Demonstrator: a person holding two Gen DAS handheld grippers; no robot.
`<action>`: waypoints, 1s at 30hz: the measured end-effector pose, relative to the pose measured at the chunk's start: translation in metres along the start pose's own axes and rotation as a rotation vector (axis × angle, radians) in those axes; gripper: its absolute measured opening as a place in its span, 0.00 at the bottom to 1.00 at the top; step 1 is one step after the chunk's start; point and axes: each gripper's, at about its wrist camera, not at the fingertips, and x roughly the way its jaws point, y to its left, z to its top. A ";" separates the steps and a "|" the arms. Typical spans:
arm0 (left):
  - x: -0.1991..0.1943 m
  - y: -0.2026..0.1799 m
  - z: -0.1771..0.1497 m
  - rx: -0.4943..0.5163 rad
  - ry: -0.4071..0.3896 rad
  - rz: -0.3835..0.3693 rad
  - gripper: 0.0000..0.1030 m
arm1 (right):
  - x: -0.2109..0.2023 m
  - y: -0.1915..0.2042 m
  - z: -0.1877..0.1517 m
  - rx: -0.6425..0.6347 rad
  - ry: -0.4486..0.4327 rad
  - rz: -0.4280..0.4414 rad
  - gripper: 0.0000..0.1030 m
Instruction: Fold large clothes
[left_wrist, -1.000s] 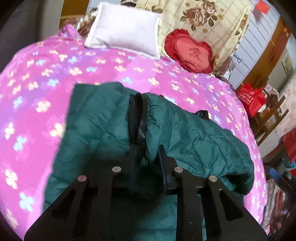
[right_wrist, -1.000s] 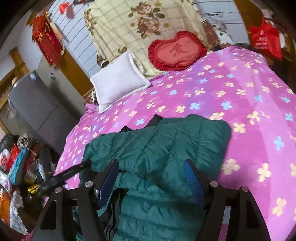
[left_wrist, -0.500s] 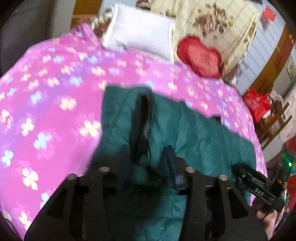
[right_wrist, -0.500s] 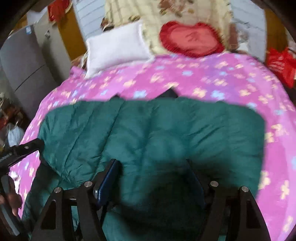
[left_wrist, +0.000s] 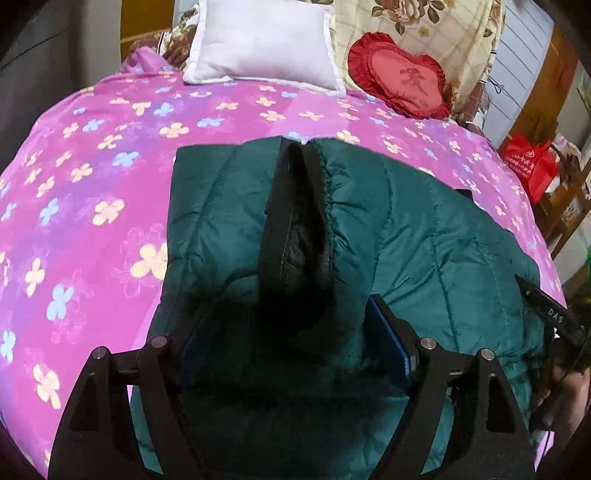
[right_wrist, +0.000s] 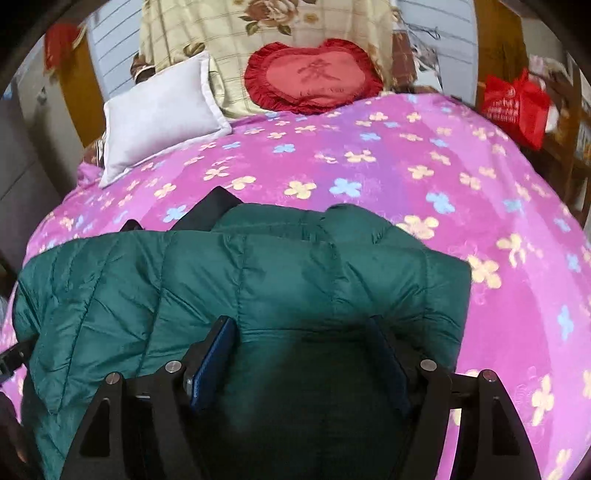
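Note:
A dark green quilted jacket (left_wrist: 424, 240) lies folded on the pink flowered bedspread (left_wrist: 92, 166). Its black-trimmed edge (left_wrist: 295, 229) runs toward my left gripper (left_wrist: 284, 321). That gripper's jaws are opening, hovering low over the jacket with the fabric lying loose between the fingers and the pads not pressing it. In the right wrist view the jacket (right_wrist: 295, 266) fills the foreground. My right gripper (right_wrist: 301, 325) stands open just above its smooth green back, gripping nothing. The right gripper's body (left_wrist: 550, 314) and a hand (left_wrist: 569, 395) show at the left view's right edge.
A white pillow (left_wrist: 262, 40), a red heart cushion (left_wrist: 402, 77) and a floral blanket (right_wrist: 258, 29) sit at the head of the bed. A red bag (right_wrist: 517, 107) hangs by wooden furniture past the bed's right side. Bare bedspread (right_wrist: 406, 155) lies beyond the jacket.
My left gripper, shut on the jacket's black-trimmed edge a second ago, has let it go and spread its jaws. Both grippers have sunk closer to the jacket.

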 end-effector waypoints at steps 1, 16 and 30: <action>0.001 -0.002 0.001 0.012 0.008 0.012 0.78 | 0.000 0.002 0.002 -0.013 0.011 -0.011 0.69; 0.000 -0.002 0.001 0.004 0.017 0.013 0.78 | -0.003 0.139 0.010 -0.187 0.025 0.099 0.69; -0.026 -0.004 0.003 -0.043 -0.075 -0.056 0.78 | -0.052 0.085 -0.022 -0.192 -0.037 0.069 0.69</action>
